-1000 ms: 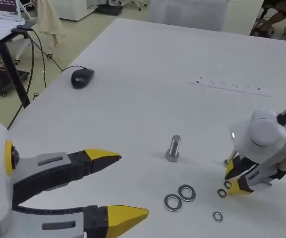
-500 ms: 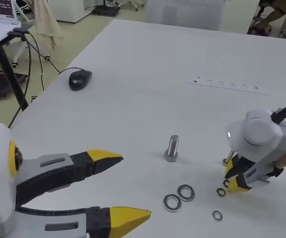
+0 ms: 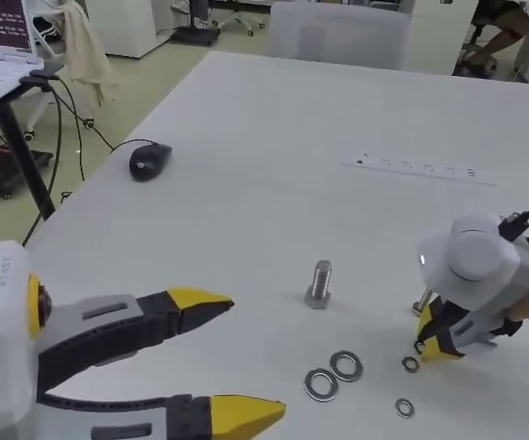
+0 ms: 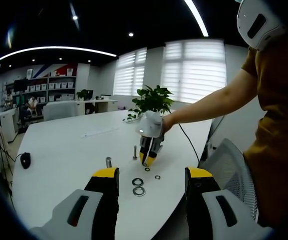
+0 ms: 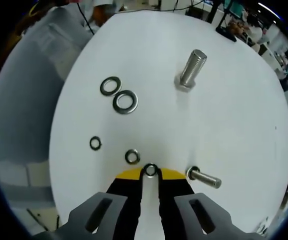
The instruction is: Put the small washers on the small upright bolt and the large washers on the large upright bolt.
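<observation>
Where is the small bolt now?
In the right gripper view the small bolt stands right of the right gripper, whose jaws pinch a small washer; in the head view it is right of the large bolt, beside that gripper.

The right gripper [image 3: 428, 343] has drawn its jaws together. A second ago they stood apart on the table [image 3: 273, 183], at about 6 o'clock from the small upright bolt [image 3: 423, 299], and now the yellow tips pinch one small washer [image 5: 151, 170] between them. The gripper's body has also swung over its tips, so that less of the jaws shows in the head view than before.
</observation>
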Demonstrator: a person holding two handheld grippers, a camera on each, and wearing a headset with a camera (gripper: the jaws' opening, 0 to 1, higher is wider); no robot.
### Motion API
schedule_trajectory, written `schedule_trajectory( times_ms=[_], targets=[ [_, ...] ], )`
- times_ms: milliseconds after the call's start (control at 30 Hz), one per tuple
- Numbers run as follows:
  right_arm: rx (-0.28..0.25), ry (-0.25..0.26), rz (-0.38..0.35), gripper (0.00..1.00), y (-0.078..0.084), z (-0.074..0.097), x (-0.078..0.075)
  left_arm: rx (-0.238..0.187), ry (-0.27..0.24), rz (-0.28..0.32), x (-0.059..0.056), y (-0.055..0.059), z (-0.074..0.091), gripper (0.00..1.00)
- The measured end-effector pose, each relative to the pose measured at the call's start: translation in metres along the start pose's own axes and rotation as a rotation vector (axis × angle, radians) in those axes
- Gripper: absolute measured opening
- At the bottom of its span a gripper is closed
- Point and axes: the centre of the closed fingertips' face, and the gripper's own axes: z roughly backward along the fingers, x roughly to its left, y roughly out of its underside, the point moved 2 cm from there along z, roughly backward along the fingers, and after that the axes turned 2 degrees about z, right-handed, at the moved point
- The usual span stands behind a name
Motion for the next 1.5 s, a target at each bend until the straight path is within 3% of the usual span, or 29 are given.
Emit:
schedule_trajectory(
  times_ms=[467, 833, 1133, 1500],
  targets=[
    [-0.051, 0.046, -0.092, 0.12, 0.006, 0.036, -0.001, 0.001, 0.038, -0.017, -0.001, -0.004, -0.007, 0.52],
    [-0.086, 0.136, -0.135, 0.12, 0.001, 0.070, -0.023, -0.004, 0.075, -0.022, 0.000, -0.006, -0.014, 0.52],
    [-0.099, 0.157, -0.138, 0.12, -0.009, 0.073, -0.040, 0.011, 0.076, -0.017, 0.009, -0.002, -0.012, 0.52],
    [-0.074, 0.138, -0.121, 0.12, -0.013, 0.067, -0.050, 0.000, 0.083, -0.017, 0.023, -0.005, -0.019, 0.52]
  ],
)
